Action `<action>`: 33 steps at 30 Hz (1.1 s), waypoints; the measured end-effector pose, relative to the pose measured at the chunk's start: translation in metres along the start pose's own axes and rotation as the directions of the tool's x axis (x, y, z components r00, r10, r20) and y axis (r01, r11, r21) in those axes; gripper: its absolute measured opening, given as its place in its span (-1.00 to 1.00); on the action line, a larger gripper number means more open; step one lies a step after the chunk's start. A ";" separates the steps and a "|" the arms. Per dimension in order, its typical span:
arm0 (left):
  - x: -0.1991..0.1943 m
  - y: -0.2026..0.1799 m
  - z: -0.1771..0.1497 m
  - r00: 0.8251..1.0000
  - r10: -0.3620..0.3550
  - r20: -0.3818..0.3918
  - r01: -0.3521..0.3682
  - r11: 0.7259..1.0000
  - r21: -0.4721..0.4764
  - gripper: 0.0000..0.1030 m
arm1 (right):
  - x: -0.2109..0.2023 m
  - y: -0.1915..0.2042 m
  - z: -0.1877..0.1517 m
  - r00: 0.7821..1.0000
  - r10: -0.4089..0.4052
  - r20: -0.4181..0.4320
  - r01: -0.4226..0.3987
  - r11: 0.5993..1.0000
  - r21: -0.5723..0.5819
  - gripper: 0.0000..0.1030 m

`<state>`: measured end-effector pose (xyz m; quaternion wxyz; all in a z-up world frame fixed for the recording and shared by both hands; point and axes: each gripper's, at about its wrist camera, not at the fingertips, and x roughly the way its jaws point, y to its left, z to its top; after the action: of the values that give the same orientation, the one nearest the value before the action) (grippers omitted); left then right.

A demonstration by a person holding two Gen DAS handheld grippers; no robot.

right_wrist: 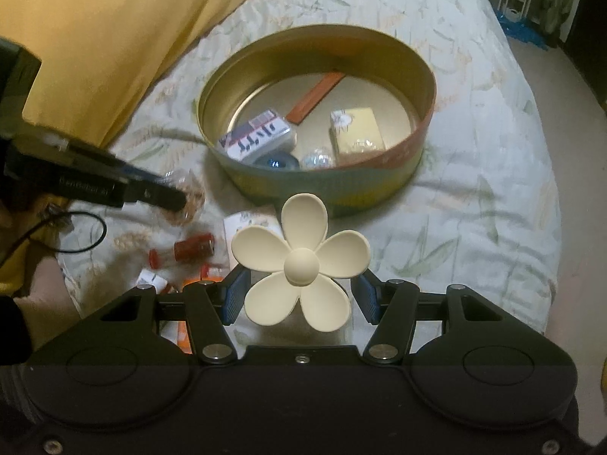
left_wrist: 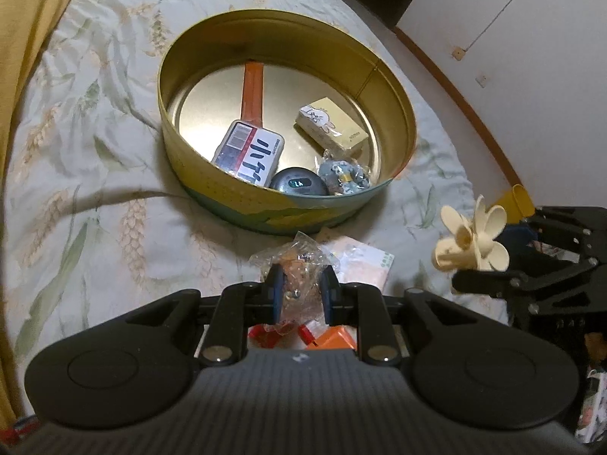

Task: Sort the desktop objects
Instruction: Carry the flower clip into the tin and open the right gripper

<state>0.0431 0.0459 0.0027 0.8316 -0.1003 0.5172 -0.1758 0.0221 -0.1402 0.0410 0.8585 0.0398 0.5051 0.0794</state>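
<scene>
On the bed (left_wrist: 95, 121), spread with a leaf-print quilt, sits a round tin (left_wrist: 288, 204) with a gold inside. Within it lie an orange strip (left_wrist: 253, 91), a white box (left_wrist: 248, 151) with a barcode and bold black handwritten strokes I cannot read, a cream box (left_wrist: 331, 129) printed with a bunny drawing and small illegible text, a dark round gadget (left_wrist: 297, 185) with a lit display, and a bagged trinket (left_wrist: 343, 178).

Just before the tin, the left gripper (left_wrist: 299, 290) is nearly closed, its blue pads pinching a clear bag (left_wrist: 294, 265) of small orange bits, held above a pink paper (left_wrist: 360, 265). The right gripper (right_wrist: 299, 295), about a third open, clamps a cream flower clip (right_wrist: 301, 261) between its pads; the flower faces the right wrist camera.

Beneath, near the quilt's edge, lie red cylinders (right_wrist: 194, 249) and an orange block (left_wrist: 334, 339). White lettering runs along the left gripper's side in the right wrist view, too blurred to read. A yellow pillow (right_wrist: 114, 38) lies beyond.
</scene>
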 end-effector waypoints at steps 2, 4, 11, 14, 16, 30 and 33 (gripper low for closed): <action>-0.002 0.000 -0.001 1.000 -0.011 0.004 0.011 1.000 -0.010 -0.56 | -0.001 0.000 0.004 1.000 -0.006 0.006 0.006 1.000 -0.004 0.09; -0.004 0.001 -0.002 1.000 -0.012 0.011 0.012 1.000 -0.011 -0.56 | -0.002 0.001 0.008 1.000 -0.010 0.008 0.010 1.000 -0.010 0.09; -0.007 0.004 -0.005 1.000 -0.016 0.009 0.016 0.999 -0.038 -0.56 | 0.000 0.000 0.035 0.999 -0.010 0.032 0.011 1.000 -0.017 0.09; -0.006 0.005 -0.007 1.000 -0.012 0.004 0.012 0.999 -0.040 -0.56 | 0.003 -0.001 0.051 0.999 -0.006 0.042 0.006 1.000 -0.014 0.09; -0.005 0.005 -0.008 1.000 -0.010 -0.001 0.010 0.999 -0.039 -0.56 | 0.006 -0.001 0.061 0.999 -0.005 0.049 0.006 1.000 -0.019 0.09; -0.002 0.009 -0.012 1.000 -0.009 -0.023 0.007 0.999 -0.049 -0.56 | 0.031 0.011 0.116 0.998 -0.001 0.062 0.004 0.999 -0.037 0.09; -0.001 0.009 -0.012 1.000 -0.006 -0.025 0.005 0.999 -0.050 -0.55 | 0.039 0.011 0.126 0.998 0.003 0.065 -0.002 1.000 -0.020 0.09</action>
<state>0.0335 0.0553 -0.0049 0.8217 -0.1201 0.5317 -0.1664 0.1496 -0.1214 0.0704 0.8747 0.0342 0.4761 0.0841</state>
